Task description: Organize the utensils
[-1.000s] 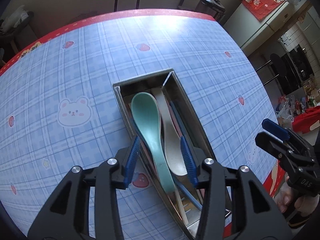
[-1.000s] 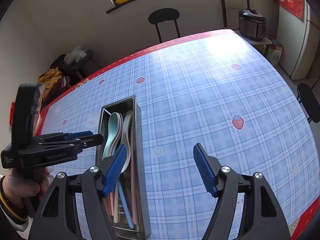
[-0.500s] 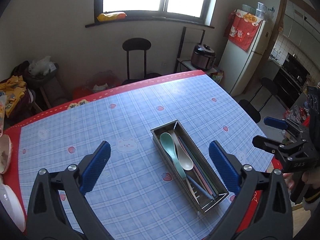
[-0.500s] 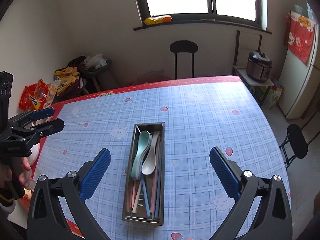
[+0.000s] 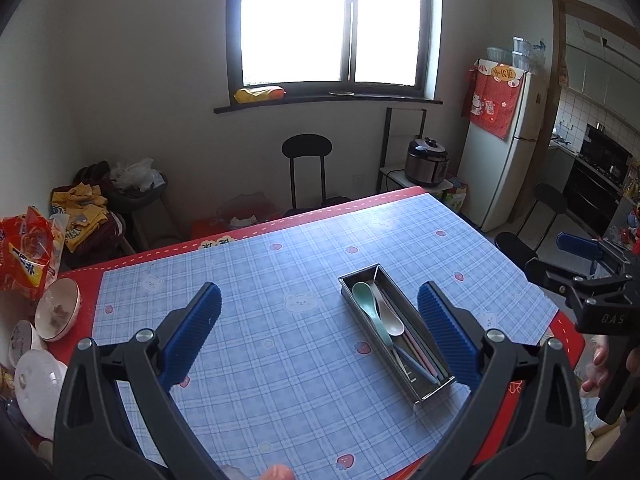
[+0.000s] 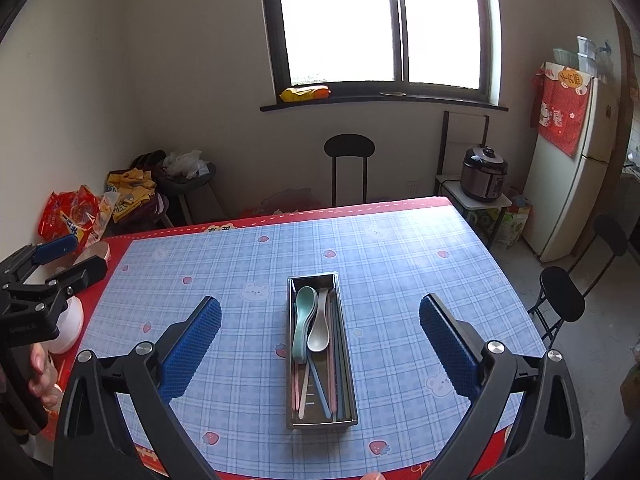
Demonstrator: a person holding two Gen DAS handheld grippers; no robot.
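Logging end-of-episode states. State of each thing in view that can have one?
left gripper: open, empty, above the table
right gripper: open, empty, above the table
metal tray: on the table, holding utensils
green spoon: lying in the tray
white spoon: lying in the tray beside the green one
bowls: at the table's left edge, tilted
rice cooker: lid shut

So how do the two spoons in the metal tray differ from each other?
The green spoon is mint-coloured; the white spoon is pale grey-white. The green spoon's bowl points to the far end of the metal tray; the white spoon's bowl points to the near end, handle away. In the right wrist view the green spoon lies left of the white spoon. Both lie flat in the tray, over pastel chopsticks.
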